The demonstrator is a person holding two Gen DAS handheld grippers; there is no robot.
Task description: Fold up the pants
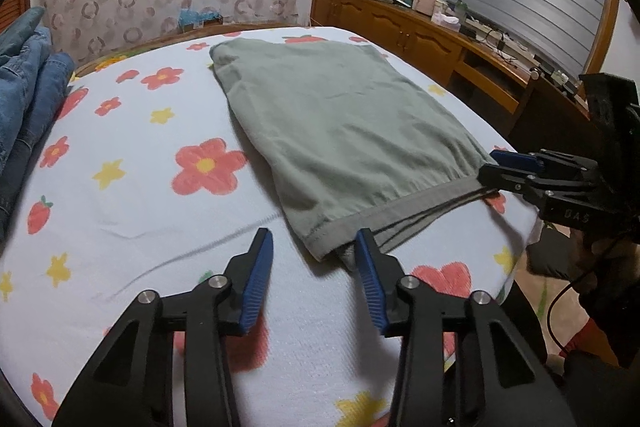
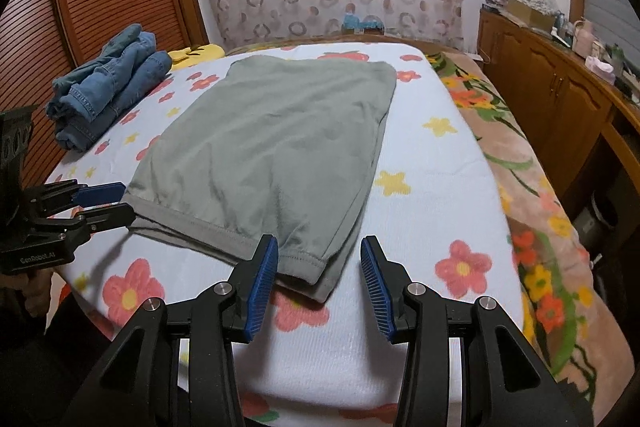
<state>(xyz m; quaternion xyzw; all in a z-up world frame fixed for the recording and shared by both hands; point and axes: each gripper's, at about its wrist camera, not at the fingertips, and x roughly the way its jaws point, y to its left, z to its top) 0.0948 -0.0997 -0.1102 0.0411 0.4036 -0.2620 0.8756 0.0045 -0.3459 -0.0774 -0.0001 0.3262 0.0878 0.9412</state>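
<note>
Spreading across the middle of the frame on the flowered bed (image 2: 432, 211), the grey pants (image 2: 272, 143) lie half-folded, hem nearest the cameras. Folded jeans (image 2: 108, 87) sit upper left. The left gripper (image 1: 314, 259) and right gripper (image 2: 318, 265) each straddle a hem corner, fingers parted, nothing pinched. Best to bite both corners evenly, all layers, before lifting together.

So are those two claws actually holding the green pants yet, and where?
Not yet. The left gripper and right gripper each straddle a near corner of the gray-green pants at the hem, jaws open.
</note>
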